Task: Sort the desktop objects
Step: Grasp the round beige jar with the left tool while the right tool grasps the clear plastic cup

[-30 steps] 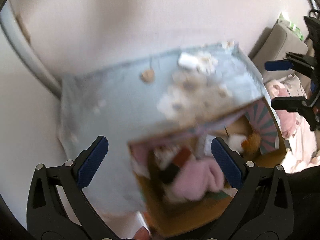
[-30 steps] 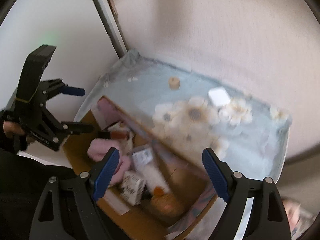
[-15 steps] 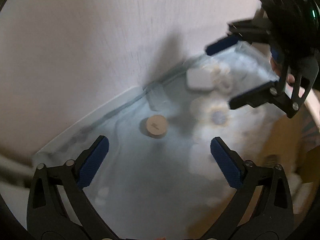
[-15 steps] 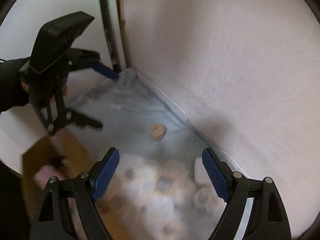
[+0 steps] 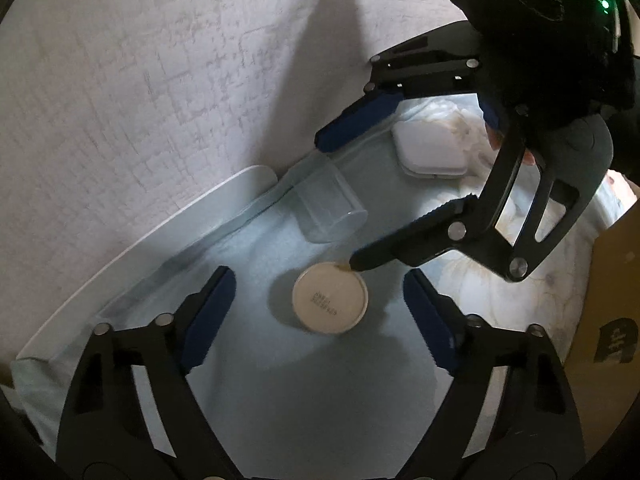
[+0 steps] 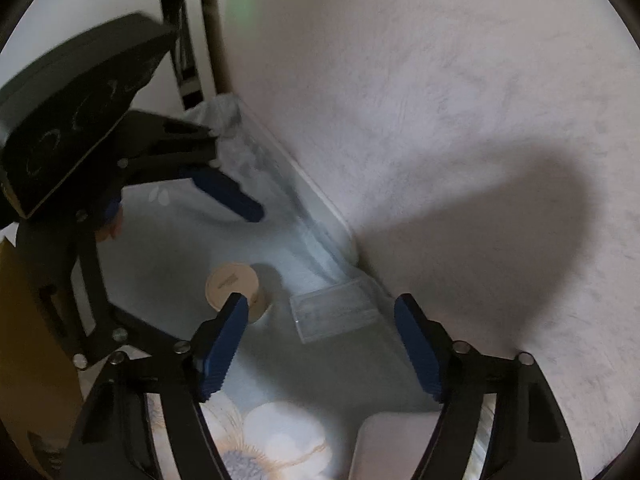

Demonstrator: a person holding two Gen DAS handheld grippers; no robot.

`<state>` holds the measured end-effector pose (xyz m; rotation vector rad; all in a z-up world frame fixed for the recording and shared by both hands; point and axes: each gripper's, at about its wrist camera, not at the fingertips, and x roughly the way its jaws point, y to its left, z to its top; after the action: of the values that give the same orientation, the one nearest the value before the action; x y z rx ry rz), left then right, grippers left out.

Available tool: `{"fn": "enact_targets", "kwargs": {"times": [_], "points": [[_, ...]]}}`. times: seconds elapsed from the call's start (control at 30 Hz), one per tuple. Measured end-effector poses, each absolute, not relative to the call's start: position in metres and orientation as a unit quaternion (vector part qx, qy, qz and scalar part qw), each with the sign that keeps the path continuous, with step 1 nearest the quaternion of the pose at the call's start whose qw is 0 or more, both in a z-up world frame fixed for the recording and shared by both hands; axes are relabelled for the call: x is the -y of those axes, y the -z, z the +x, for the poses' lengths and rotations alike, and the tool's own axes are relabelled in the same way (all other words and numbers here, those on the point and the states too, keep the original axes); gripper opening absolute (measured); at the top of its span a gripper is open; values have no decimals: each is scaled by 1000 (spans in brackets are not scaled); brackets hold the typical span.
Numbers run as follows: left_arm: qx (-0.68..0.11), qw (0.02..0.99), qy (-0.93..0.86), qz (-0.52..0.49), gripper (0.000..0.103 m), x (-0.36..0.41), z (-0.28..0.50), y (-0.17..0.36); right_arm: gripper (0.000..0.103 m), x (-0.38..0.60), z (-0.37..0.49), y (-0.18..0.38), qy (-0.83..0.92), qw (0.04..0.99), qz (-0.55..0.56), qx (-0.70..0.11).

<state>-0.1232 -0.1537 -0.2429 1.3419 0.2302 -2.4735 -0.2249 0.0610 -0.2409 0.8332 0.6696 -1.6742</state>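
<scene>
Left wrist: round tub (image 5: 330, 298) between open left claw (image 5: 318, 320).

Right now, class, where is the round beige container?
In the left wrist view, the round beige container stands between the open left gripper, beside the clear cup.

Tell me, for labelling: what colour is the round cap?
Beige round cap, clearest in the left wrist view.

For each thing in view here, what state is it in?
Left claw: open, empty, straddling the jar.
Right claw: open, empty, over the clear cup.
Round jar: upright on the cloth, lid on, ungrasped.
Clear cup: lying on its side by the wall.
White case: shut, flat on the cloth.
Cardboard box: only its edge shows.
</scene>
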Motion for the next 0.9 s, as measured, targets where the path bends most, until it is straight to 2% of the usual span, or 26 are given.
{"fn": "enact_targets", "kwargs": {"times": [0.1, 0.23, 0.3, 0.33, 0.43, 0.9], "points": [[-75, 151, 866, 470, 72, 153, -124, 248, 64, -56, -224, 245, 705, 546, 348, -290], [-73, 143, 869, 468, 50, 150, -121, 251, 57, -51, -225, 254, 701, 541, 356, -299], [-74, 143, 869, 468, 41, 150, -119, 250, 49, -49, -226, 258, 702, 536, 360, -300], [-75, 142, 869, 469, 36, 151, -118, 249, 49, -49, -226, 257, 703, 537, 359, -297], [-82, 142, 868, 469, 32, 152, -115, 247, 49, -48, -223, 254, 705, 537, 355, -298], [-65, 160, 865, 471, 31, 131, -102, 211, 49, -52, -206, 213, 709, 530, 368, -283]]}}
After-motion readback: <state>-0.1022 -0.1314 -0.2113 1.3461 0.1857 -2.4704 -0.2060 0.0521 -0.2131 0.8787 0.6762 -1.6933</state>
